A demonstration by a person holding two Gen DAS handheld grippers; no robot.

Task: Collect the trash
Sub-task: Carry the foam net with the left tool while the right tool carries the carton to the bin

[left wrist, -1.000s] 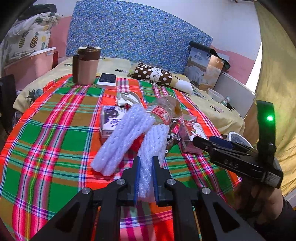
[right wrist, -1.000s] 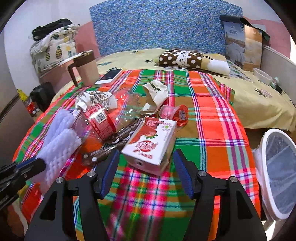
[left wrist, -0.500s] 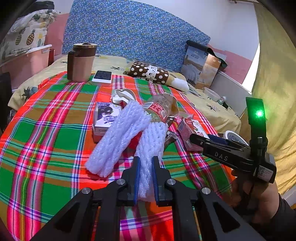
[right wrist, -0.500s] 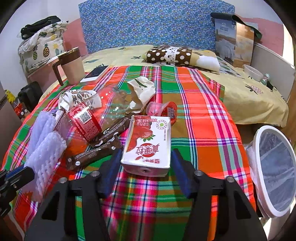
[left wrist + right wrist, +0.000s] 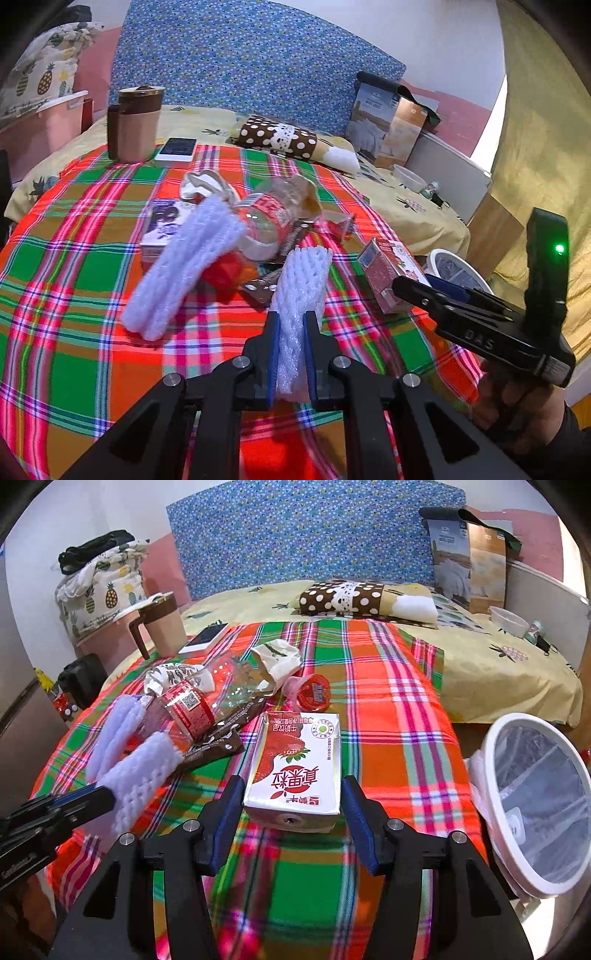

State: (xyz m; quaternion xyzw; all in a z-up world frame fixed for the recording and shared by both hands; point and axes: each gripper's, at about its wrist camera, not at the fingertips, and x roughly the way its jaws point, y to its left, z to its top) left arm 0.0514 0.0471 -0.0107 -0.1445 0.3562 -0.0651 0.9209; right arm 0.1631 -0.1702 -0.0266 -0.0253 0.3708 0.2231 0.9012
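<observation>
Right-wrist view: beside the white-rimmed bin point(image 5: 491, 746), the right gripper point(image 5: 291, 812) clasps a strawberry milk carton point(image 5: 295, 764), the left gripper point(image 5: 290, 347) pinches a foam net sleeve point(image 5: 301, 284); bottle point(image 5: 199, 701), wrappers and jelly cup point(image 5: 312, 692) apparently await collection.

Desk cloth point(image 5: 388, 709): red, green, orange plaid. Milk carton point(image 5: 295, 764): white, red strawberry print. Foam nets point(image 5: 299, 284): white. Headboard point(image 5: 314, 531): blue, floral dots. Pillow point(image 5: 343, 598): brown, white polka dots. Bin point(image 5: 491, 746): white rim. Fingers point(image 5: 225, 812): blue pads, black frame.
</observation>
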